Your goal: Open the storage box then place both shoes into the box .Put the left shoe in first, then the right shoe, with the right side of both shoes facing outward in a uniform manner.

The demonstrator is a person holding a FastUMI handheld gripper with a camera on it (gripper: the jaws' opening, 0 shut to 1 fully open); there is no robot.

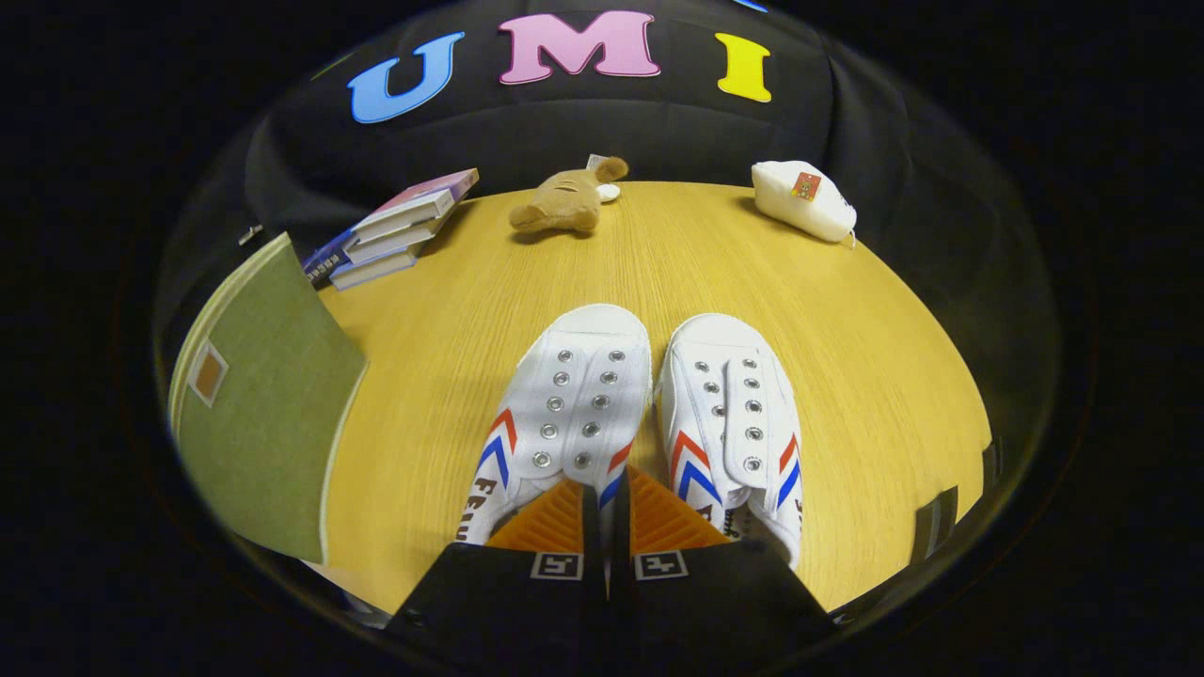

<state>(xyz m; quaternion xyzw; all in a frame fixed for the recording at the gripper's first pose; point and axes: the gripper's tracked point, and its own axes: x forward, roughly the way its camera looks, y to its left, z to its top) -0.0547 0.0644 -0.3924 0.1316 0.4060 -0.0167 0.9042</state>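
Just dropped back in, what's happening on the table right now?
The gripper is shut with nothing between its fingers, held low over the wooden table just behind a pair of white shoes. The left shoe and right shoe sit side by side, toes pointing away. The green storage box stands to the left with its lid closed, so the opening step is not yet done. Books, a plush toy and a white pouch lie along the far edge.

shoes (649, 414) just ahead of closed tongs (607, 527), bare table (894, 376) beside

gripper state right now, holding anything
gripper: jaws closed together, holding nothing, poised over the two shoes.
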